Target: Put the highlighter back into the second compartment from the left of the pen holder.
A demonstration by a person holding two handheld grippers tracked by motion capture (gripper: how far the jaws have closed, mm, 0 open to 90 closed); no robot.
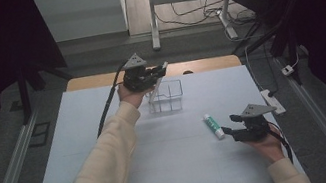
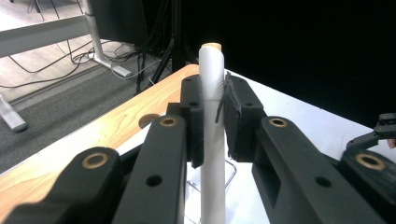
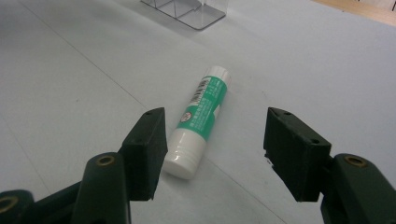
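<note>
above the clear organizer [image 1: 167, 96], left tongs [image 2: 212, 109] clamp a white tube [image 2: 211, 140]; right tongs [image 3: 212, 149] gape beside the glue stick [image 3: 201, 119].

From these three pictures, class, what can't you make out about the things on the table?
- White stick, left gripper view: lower end cut off by the bottom edge; the left claw covers its sides.
- Glue stick, right gripper view: label print too small to read.
- Clear box, high view: contents too faint to tell.

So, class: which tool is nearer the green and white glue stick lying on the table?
Right. The right tool is open just short of the glue stick, jaws either side of its near end. The left tool is across the table by the clear organiser, holding a white pen.
</note>
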